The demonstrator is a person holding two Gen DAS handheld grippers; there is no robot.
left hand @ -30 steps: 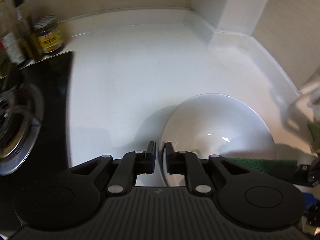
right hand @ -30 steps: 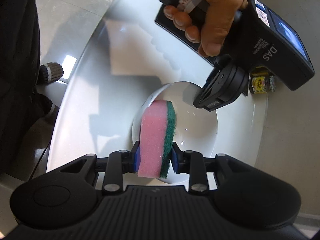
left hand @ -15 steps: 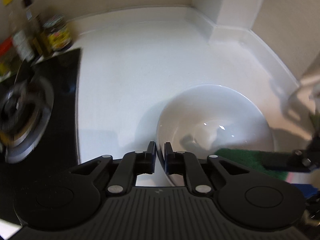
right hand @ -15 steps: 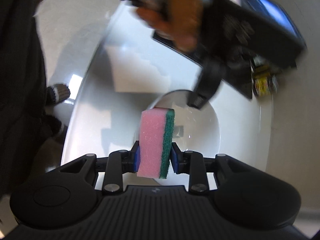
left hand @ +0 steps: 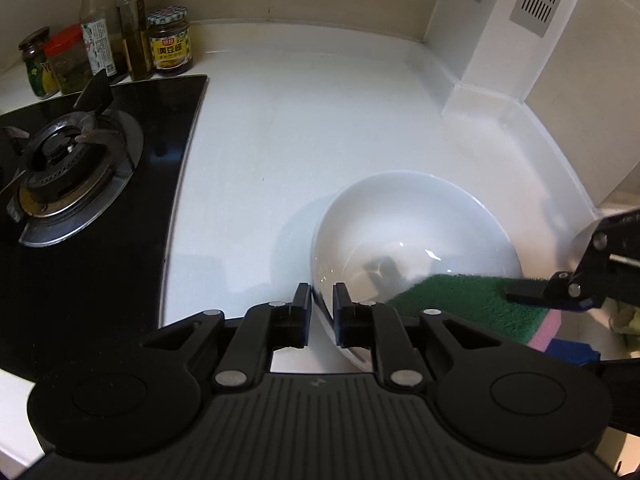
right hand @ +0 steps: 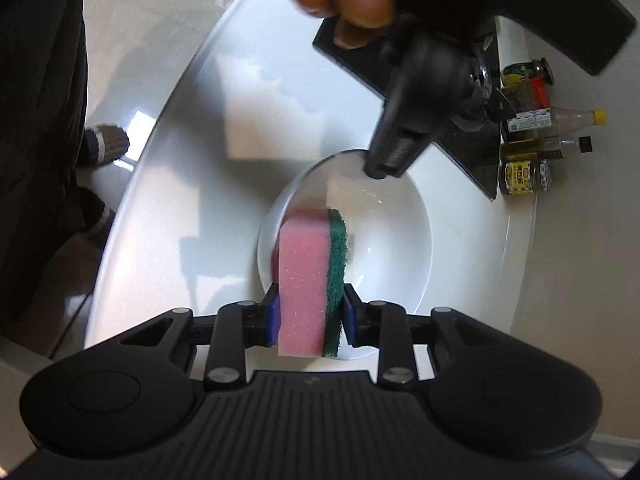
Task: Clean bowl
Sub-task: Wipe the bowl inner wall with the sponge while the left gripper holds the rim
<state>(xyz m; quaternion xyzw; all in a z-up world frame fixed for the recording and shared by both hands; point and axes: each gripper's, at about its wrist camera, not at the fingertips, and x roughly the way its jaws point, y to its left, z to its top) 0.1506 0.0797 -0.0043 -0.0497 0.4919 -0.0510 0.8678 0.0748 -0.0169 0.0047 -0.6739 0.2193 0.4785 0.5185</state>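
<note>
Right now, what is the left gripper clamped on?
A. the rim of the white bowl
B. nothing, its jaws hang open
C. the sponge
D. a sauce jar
A. In the left wrist view the left gripper has its fingers closed on either side of the white bowl rim, while the sponge sits in the right gripper.

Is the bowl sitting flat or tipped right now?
Tipped. The left hand-held gripper pinches the bowl's near rim, and its opening faces the sponge rather than straight up.
</note>
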